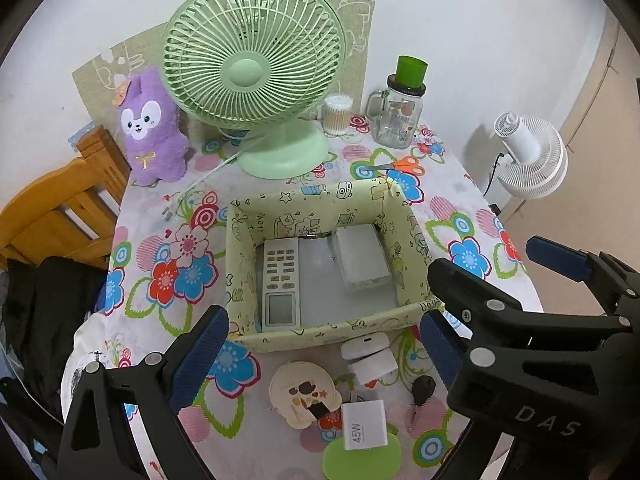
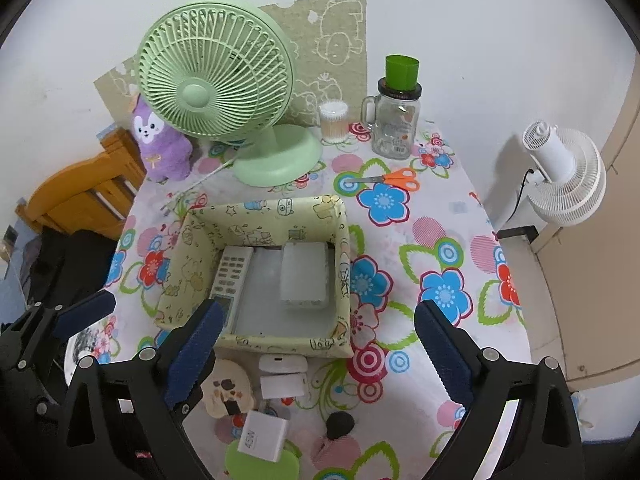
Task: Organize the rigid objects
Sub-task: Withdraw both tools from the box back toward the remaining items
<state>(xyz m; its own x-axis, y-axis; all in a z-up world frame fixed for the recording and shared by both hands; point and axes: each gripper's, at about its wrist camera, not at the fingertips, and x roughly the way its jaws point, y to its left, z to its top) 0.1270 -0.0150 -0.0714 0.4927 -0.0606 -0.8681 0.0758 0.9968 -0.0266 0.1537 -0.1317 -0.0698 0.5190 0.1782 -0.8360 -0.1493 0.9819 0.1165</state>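
Here, table: a round top under a flowered cloth (image 1: pixel 188 264), crowded along the wall side.
Storage box: a pale yellow fabric box (image 1: pixel 320 200) with cartoon prints sits mid-table, open-topped.
Inside the box: a white remote control (image 1: pixel 281 280) lies along the left wall, display end toward the camera; a clear plastic case (image 1: pixel 362 258) lies at the right, well apart from the remote.
Still outside: just beside the box's near wall lie a white earbud case (image 1: pixel 366 345), a white adapter (image 1: pixel 374 366), a cream round card with a cartoon picture (image 1: pixel 302 394), a white charger marked 45W (image 1: pixel 363 424) resting on a green disc (image 1: pixel 362 458), and a black car key (image 1: pixel 423 390).
Behind the box: a green desk fan (image 1: pixel 254 70), its cord trailing left; a purple plush toy (image 1: pixel 154 128); a cotton-swab tub (image 1: pixel 338 114); a glass mug jar (image 1: pixel 396 120) with a green cup on its lid; orange-handled scissors (image 1: pixel 400 165).
Off the table: a wooden chair (image 1: pixel 60 208) at left, a white fan (image 1: pixel 532 156) at right.
Left gripper (image 1: pixel 324 344): jaws wide apart, nothing between the pads, above the near box wall.
Right gripper (image 2: pixel 320 344): jaws spread wide and empty, over the same edge; its left finger (image 2: pixel 194 350) hides the remote's display.
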